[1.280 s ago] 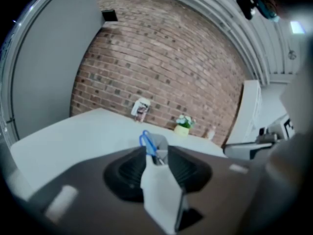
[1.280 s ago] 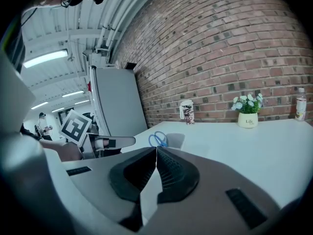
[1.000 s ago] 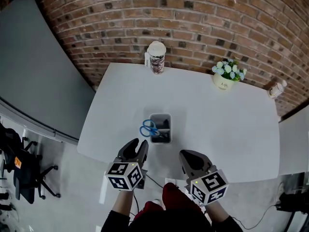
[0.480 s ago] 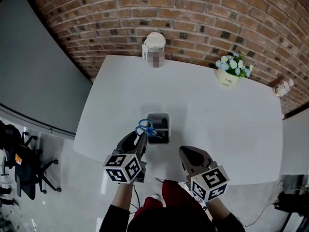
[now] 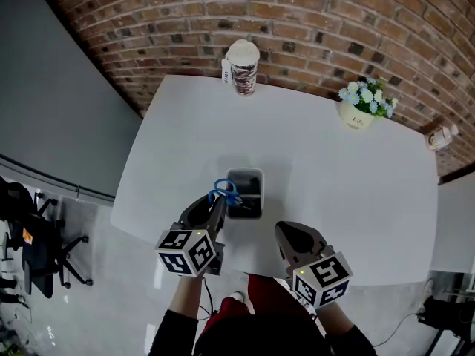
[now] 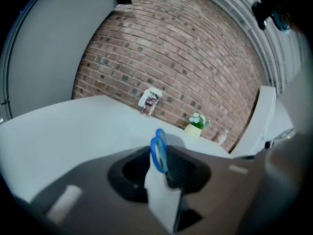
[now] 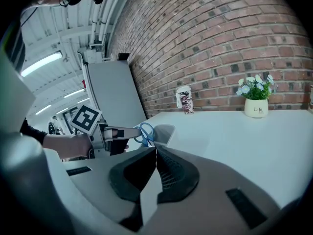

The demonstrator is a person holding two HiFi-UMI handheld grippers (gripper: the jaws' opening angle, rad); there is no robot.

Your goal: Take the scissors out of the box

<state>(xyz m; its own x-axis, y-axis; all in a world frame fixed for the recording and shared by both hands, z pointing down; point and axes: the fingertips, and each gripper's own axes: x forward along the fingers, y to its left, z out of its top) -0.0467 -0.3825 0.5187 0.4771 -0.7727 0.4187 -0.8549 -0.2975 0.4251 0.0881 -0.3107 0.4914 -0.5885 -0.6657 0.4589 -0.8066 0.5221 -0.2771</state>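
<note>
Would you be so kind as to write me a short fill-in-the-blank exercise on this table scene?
The scissors have ___ handles.
They stand in the grey box on the ___ table.
The cup and the flower pot stand at the table's far edge, by the ___ wall.
Missing words: blue; white; brick.

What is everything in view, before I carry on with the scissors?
White table: one, white, centre.
Grey rectangular plastic box: one, grey, table's near middle.
Blue-handled scissors: one, blue, standing in box, left side.
Lidded paper cup: one, white lid, far edge.
White flower pot: one, white, far right.
Small pale bottle: one, right corner.
Left tool: one, grey, closing round scissors' handle.
Right tool: one, grey, shut, empty, near edge.
</note>
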